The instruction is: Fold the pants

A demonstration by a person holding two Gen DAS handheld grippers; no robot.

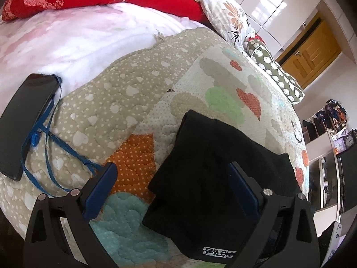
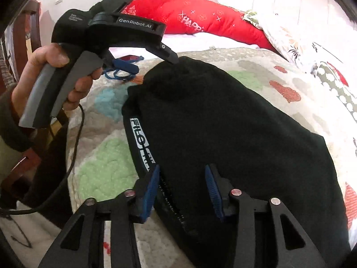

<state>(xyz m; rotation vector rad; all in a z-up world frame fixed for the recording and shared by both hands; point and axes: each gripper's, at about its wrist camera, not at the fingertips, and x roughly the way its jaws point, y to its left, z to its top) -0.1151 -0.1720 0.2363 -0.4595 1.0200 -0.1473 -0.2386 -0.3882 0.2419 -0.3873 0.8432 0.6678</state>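
Both tongs stand apart, left (image 1: 171, 192) and right (image 2: 183, 192), gripping nothing, pants (image 2: 223, 134) beneath them; a careless pinch could drag the fold (image 1: 214, 174) loose.

The black, soft-knit fabric pants (image 1: 214, 178) lie folded into a compact, thick bundle on the quilted patchwork bedspread (image 1: 125, 102) of the bed, near its edge. The bundle is roughly oblong, with a rounded, bulging end on one side and a flatter, layered end on the other. A white and grey printed logo strip (image 2: 140, 138) runs along one edge of the bundle, close to a corner. The top surface is smooth with a few shallow creases, and a folded layer forms a visible step across the upper part. The fabric rests flat on the bedspread, not lifted.
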